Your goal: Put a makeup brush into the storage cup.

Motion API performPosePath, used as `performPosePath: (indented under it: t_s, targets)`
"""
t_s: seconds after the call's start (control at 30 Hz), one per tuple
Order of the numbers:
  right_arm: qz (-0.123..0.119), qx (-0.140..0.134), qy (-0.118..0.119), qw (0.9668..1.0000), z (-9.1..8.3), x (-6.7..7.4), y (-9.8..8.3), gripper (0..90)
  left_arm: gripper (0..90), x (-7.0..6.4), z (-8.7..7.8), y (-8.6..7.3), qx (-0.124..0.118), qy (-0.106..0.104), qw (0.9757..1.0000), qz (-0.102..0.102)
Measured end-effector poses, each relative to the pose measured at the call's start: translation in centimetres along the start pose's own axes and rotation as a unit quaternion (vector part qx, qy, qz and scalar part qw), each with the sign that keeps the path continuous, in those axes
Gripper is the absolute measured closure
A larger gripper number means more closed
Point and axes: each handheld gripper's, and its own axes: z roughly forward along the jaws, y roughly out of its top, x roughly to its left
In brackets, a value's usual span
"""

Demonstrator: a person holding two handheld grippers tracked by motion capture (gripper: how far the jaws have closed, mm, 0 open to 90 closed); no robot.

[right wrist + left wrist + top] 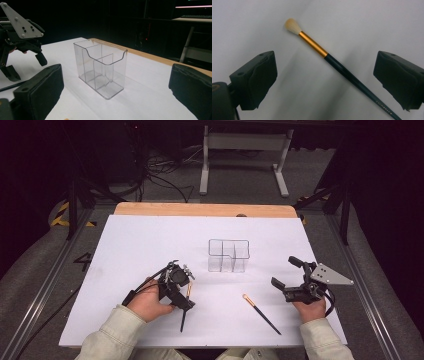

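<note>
Bristles of pale soft hair capped a slim brush point(337, 62), followed by a gold ferrule and a long, dark, glossy handle that tapered to a fine end. It looked very light and stiff along its length. The lacquered handle was probably slippery, and the tuft would likely splay if it were squeezed. The best hold seemed to be on the ferrule or the thick part of the handle just behind it, and not on the hair.

In the left gripper view its long axis ran diagonally, tuft at upper left and handle tip at lower right. In the high view it lay flat on the white sheet point(140, 245), tuft away from the person and handle tip toward them.

The left gripper point(175, 285) hung over it with its jaws spread wide, one on each side of the handle and neither touching it.

A second brush point(261, 314) lay well apart to the right, also on a diagonal. A clear divided organizer point(101, 67) stood upright farther back. The right gripper point(286, 272) was aimed at it, jaws apart and holding nothing.
</note>
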Motion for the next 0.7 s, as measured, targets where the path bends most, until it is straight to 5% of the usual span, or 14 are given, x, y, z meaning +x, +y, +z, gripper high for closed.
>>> performPosePath:
  t_s: [0.7]
  targets:
    - [0.005,-0.005,0.005,1.0000,-0.11,0.00,-0.02,0.6,17.4,-0.52,0.98,0.28,0.045,-0.001,0.9989,0.012]
